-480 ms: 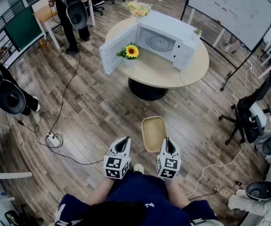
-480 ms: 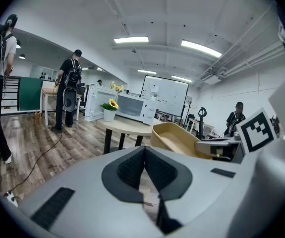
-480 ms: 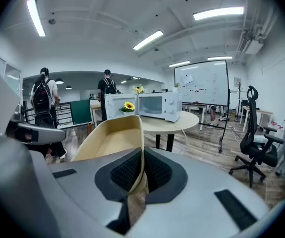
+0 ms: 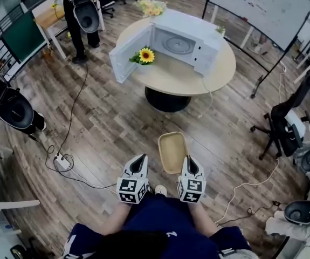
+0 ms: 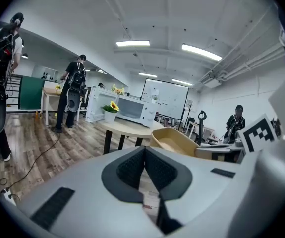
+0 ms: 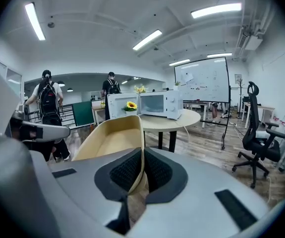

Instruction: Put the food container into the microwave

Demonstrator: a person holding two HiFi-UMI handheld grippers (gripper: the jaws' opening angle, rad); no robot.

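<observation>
Carry step, seemingly. Right gripper (image 4: 189,161) pinching rim of food container (image 4: 172,151), holding it over floor, well apart from microwave (image 4: 184,45) standing open on table (image 4: 219,72). Left gripper (image 4: 140,160) closed, empty. Next likely needing: walking closer, sliding container inside level.

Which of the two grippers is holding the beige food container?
The right gripper: its jaws are shut on the rim of the beige oblong food container. The left gripper is shut with nothing between its jaws.
</observation>
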